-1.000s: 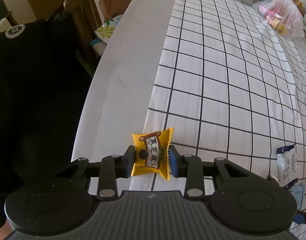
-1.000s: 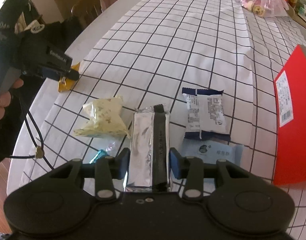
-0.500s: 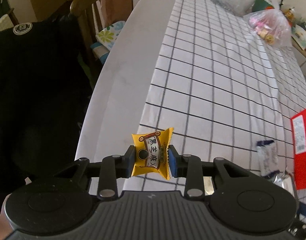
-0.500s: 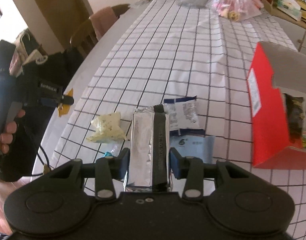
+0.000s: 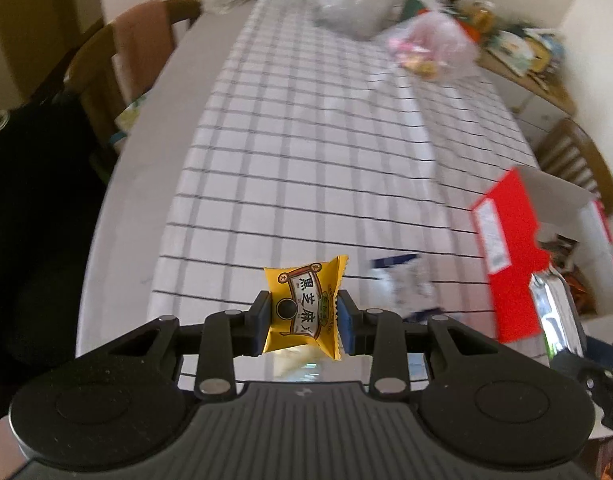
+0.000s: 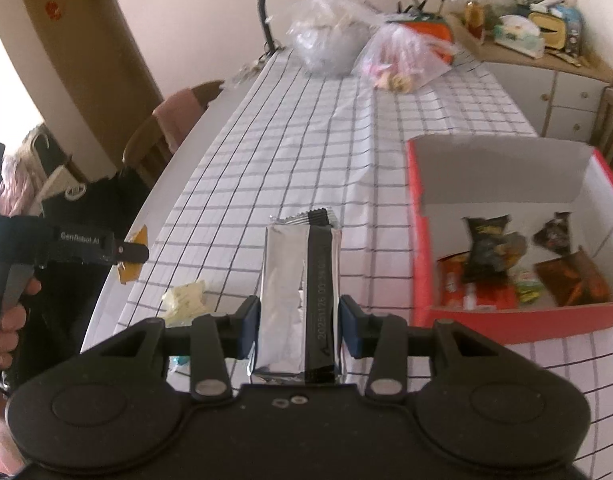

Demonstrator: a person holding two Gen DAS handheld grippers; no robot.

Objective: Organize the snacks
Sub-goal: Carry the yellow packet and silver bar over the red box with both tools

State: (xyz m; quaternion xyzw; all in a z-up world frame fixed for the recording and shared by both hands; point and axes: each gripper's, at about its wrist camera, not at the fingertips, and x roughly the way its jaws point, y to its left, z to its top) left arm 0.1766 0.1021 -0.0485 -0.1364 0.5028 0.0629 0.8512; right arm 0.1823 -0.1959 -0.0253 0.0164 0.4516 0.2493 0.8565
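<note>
Checked white cloth covers the long tabletop (image 6: 306, 152), and both grippers hang above its near end with snacks in their jaws. Nearest in the right wrist view, the right gripper (image 6: 300, 322) is clamped across the width of a silver foil bar (image 6: 296, 292), a long flat packet with a dark seam strip and a crimped top edge; it looks light and fairly stiff along its length, the foil slick, so a hold across the middle of its sides seems soundest. At the left edge, the left gripper (image 5: 304, 320) pinches a small yellow sesame packet (image 5: 306, 304) by its two sides, clear of the cloth; it is a puffed pillow pack with black characters on a white scroll, judged light, soft and crinkly, best taken at the waist rather than by the sawtooth seals. A pale crumpled packet (image 6: 186, 300) lies on the cloth near the left edge. Further along the right edge stands the open red box (image 6: 422, 240), already holding several dark and orange packets. Clear plastic bags (image 6: 366, 52) sit at the far end
</note>
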